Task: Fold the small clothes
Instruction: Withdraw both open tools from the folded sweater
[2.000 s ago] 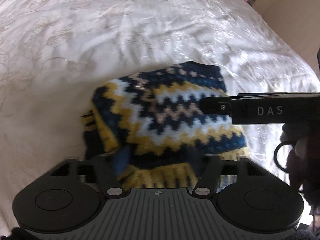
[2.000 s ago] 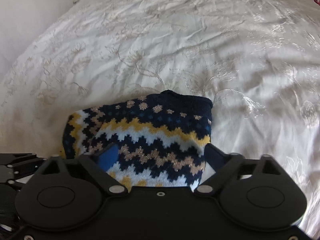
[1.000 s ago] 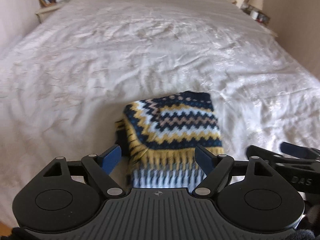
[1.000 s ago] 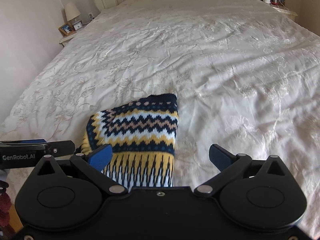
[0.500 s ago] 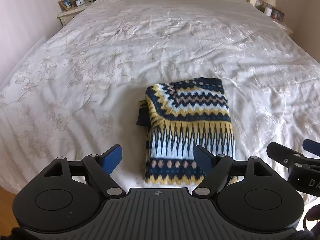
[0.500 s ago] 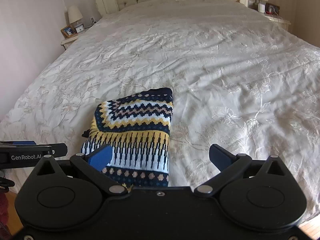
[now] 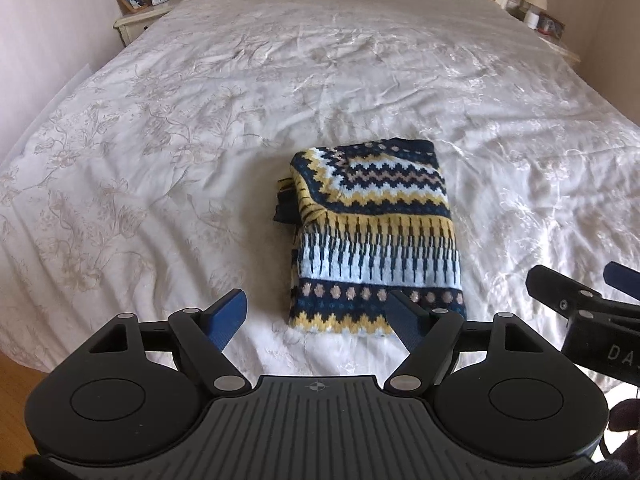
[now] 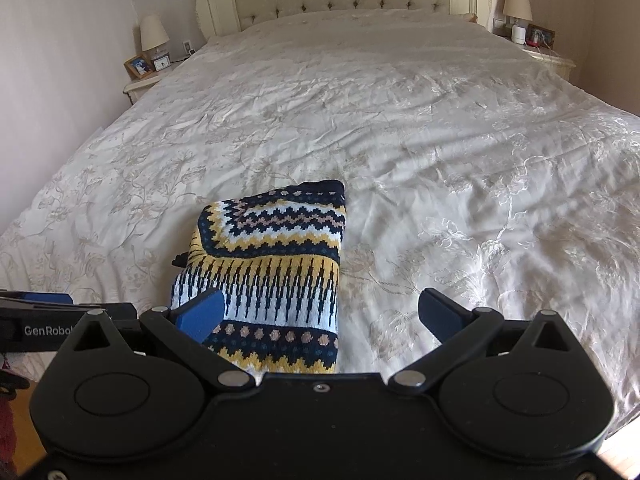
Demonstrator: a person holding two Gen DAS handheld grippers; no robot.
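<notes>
Spreading across both views, the bed point(image 8: 440, 128) wears a crinkled white bedspread with embroidered flowers. Near its foot edge lies the folded knit sweater point(image 7: 372, 236), a thick rectangle banded in navy, yellow and white zigzags. The left tool point(image 7: 316, 312) and right tool point(image 8: 320, 312) both gape wide, holding nothing and touching nothing. Both have drawn back from the sweater since two seconds ago.
</notes>
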